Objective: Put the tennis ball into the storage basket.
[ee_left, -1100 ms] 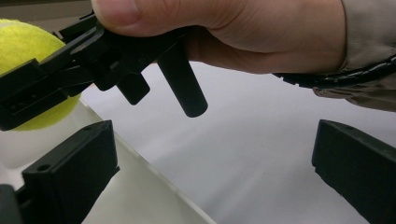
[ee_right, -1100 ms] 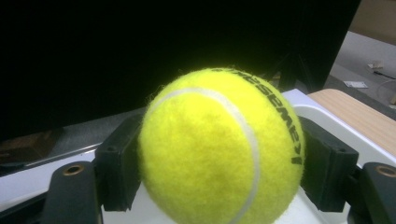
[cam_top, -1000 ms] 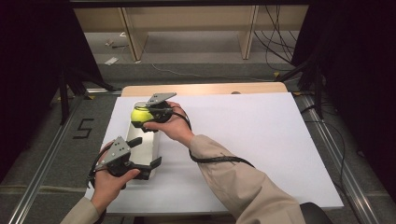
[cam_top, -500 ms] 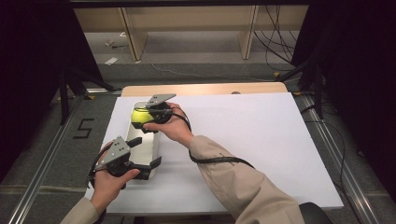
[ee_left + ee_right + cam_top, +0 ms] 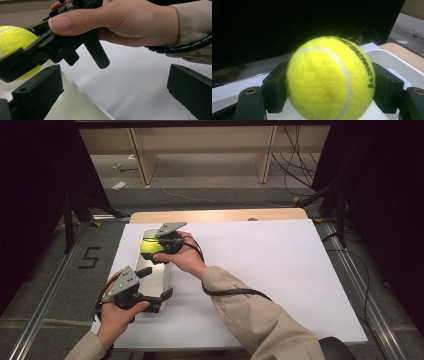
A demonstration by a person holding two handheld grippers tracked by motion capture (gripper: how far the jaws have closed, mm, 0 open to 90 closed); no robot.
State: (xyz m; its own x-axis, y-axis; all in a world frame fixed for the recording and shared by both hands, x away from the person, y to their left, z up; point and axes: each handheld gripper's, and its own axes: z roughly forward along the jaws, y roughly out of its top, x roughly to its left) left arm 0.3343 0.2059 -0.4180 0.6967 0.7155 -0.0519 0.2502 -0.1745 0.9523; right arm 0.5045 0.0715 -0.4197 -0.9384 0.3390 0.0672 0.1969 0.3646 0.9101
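Observation:
A yellow tennis ball [image 5: 148,247] sits between the jaws of my right gripper [image 5: 153,250], which is shut on it just above the far end of a narrow white box [image 5: 159,276]. In the right gripper view the ball [image 5: 329,80] is pressed by both black pads, with the box's rim [image 5: 387,56] behind it. My left gripper [image 5: 157,283] is at the box's near end, open. In the left gripper view its jaws stand wide apart, the box's side edge [image 5: 75,105] runs between them, and the ball [image 5: 15,40] shows in the other gripper farther off.
A white sheet [image 5: 270,270] covers the table, and a strip of wood [image 5: 220,215] shows at its far edge. Wooden shelving [image 5: 200,145] stands behind, with cables [image 5: 295,165] on the floor. A "5" [image 5: 89,257] is marked on the floor to the left.

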